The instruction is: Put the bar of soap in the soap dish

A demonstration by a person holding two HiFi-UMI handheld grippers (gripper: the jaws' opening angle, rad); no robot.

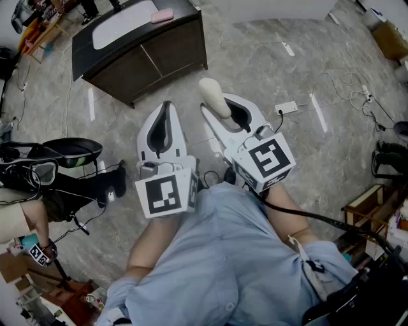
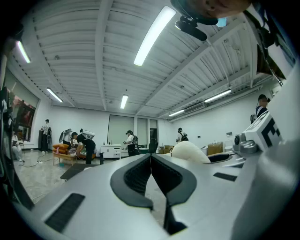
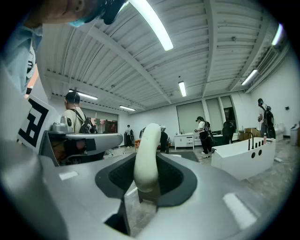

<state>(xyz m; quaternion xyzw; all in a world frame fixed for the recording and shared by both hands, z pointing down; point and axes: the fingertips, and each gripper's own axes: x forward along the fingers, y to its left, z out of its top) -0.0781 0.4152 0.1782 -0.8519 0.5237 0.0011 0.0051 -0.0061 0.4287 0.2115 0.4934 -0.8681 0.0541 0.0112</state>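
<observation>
Clamped on the forward-jutting soap (image 3: 146, 154), the right hand-held gripper (image 1: 223, 109) hangs well short of the dish (image 1: 161, 16) on the desk (image 1: 169, 54); the left hand-held gripper (image 1: 167, 107) is closed, empty.

Grey marbled floor (image 1: 268, 57). Dark table (image 1: 172, 54) with a white inset top sits upper left in the head view. White power strip (image 1: 286, 107) lies on the floor, thin cables (image 1: 347, 83) to its right. Cardboard box (image 1: 390, 38) far upper right, wooden crate (image 1: 370, 204) at the right edge. Gripper views: ceiling light strips (image 2: 153, 35), bystanders (image 2: 129, 140) near the back wall, white tub (image 3: 241, 158) with black taps.
</observation>
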